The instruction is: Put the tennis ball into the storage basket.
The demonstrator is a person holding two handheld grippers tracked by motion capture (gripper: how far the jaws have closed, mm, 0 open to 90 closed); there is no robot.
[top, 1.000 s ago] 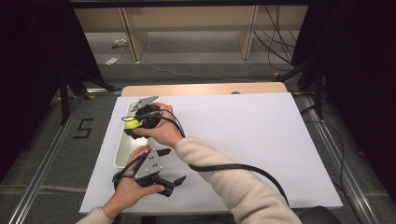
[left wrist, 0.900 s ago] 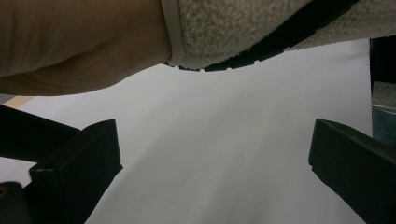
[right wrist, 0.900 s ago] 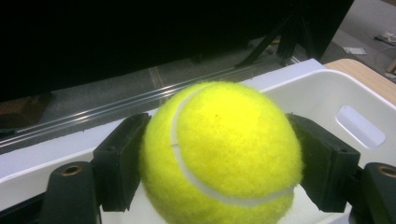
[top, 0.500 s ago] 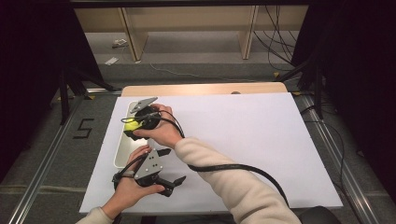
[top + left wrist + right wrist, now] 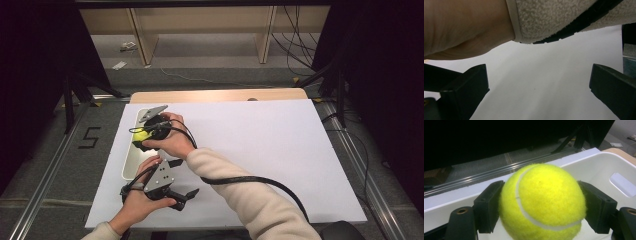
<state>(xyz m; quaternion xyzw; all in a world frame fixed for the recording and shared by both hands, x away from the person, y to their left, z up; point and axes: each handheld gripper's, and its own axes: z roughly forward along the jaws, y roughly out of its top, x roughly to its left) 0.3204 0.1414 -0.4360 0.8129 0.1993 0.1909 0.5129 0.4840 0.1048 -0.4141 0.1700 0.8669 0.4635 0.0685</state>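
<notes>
A yellow tennis ball (image 5: 141,135) hangs just above a white tray (image 5: 129,167) at the table's left edge, and my right gripper (image 5: 144,136) is shut on it. In the right gripper view the ball (image 5: 541,197) sits squeezed between both black jaws, with the tray's inner wall (image 5: 599,167) behind it. My left gripper (image 5: 185,177) rests low near the table's front edge, pointing right, open. In the left gripper view its jaws stand wide apart over bare white table (image 5: 541,87), under the other arm's cream sleeve (image 5: 559,17).
The white tabletop (image 5: 270,145) stretches wide to the right of both hands. A black cable (image 5: 240,180) trails from the right gripper along the forearm. Wooden shelving legs (image 5: 142,40) and dark stands are beyond the table's far edge.
The right gripper with the ball has sunk very slightly toward the tray. The left gripper has stayed where it was.
</notes>
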